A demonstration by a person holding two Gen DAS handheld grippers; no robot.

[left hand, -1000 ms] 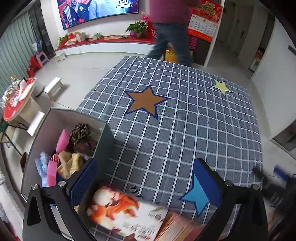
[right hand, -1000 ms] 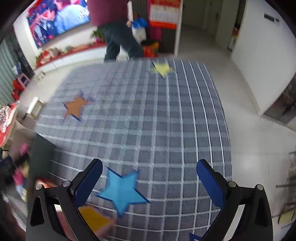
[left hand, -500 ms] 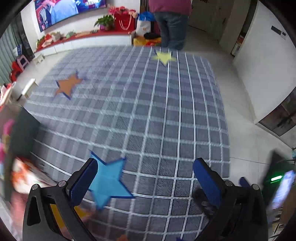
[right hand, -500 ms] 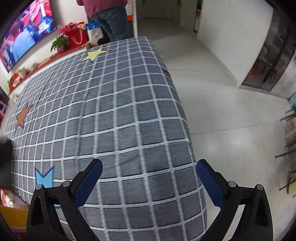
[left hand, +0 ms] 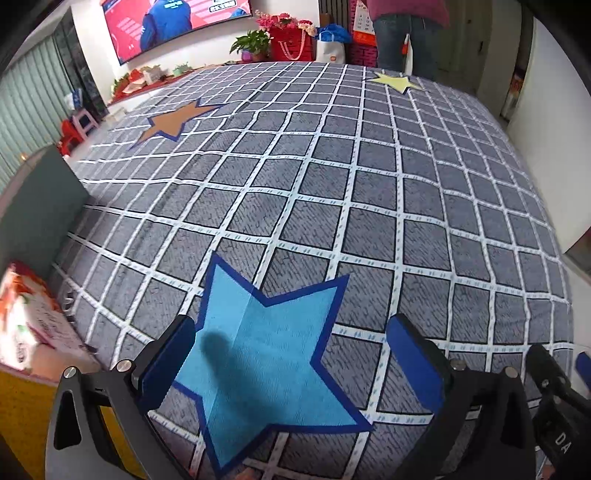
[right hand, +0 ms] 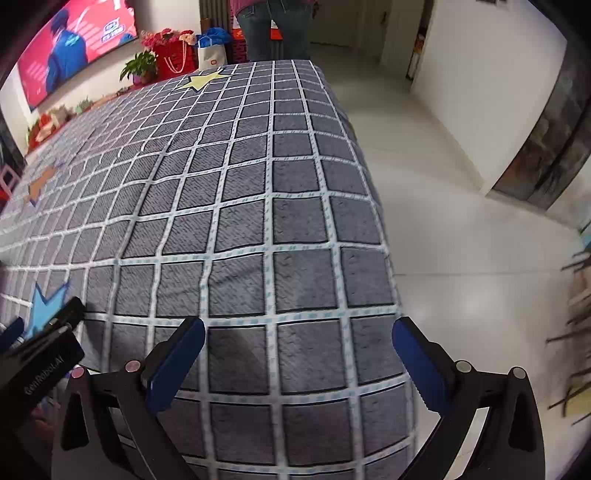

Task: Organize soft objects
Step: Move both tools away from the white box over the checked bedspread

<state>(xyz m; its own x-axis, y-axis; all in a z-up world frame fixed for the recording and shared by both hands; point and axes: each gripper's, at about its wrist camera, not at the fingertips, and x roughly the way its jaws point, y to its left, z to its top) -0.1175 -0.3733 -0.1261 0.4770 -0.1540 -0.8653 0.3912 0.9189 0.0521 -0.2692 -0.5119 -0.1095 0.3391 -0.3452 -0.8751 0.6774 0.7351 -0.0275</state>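
Observation:
My left gripper (left hand: 291,328) is open and empty, low over a blue star (left hand: 266,354) on the grey checked cloth (left hand: 369,184). My right gripper (right hand: 297,332) is open and empty over the cloth's near right corner (right hand: 295,258). A grey bin's wall (left hand: 33,199) and a printed soft pack (left hand: 26,317) show at the left edge of the left wrist view. No soft object lies between either pair of fingers. The left gripper's body shows at the lower left of the right wrist view (right hand: 40,354).
A brown star (left hand: 173,120) and a yellow star (left hand: 395,81) lie farther back on the cloth. A person (left hand: 406,33) stands at the far edge. The cloth's right edge (right hand: 384,221) drops to a white floor. A yellow box (left hand: 22,413) is at lower left.
The left gripper swung right, away from the bin and pack, and now sits over the blue star. The right gripper swung to the cloth's right corner. Both stayed open.

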